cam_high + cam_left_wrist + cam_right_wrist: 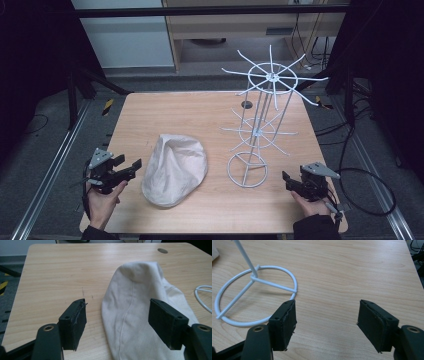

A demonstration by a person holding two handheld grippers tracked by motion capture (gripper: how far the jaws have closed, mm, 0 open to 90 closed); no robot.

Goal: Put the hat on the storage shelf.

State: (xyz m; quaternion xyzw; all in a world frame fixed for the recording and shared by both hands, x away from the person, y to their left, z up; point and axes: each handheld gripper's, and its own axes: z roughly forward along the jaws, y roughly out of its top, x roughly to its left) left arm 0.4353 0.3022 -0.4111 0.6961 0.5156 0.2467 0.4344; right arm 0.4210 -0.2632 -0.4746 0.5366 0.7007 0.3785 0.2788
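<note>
Left gripper view: left tongs (117, 323) open, empty, cloth cap (140, 312) just ahead on table (55, 277) | right tongs (292, 184) open, empty, by wire rack (257, 132) | cap's long axis runs away; left hand nearer.

Open tool (117, 320) jaws frame a cream hat (140, 315) on the table (57, 272).

Dark sleeves at six o'clock; each black gripper (131, 169) (286, 180) carries a grey three-cornered plate, brass-ringed screws, trailing cable.
</note>
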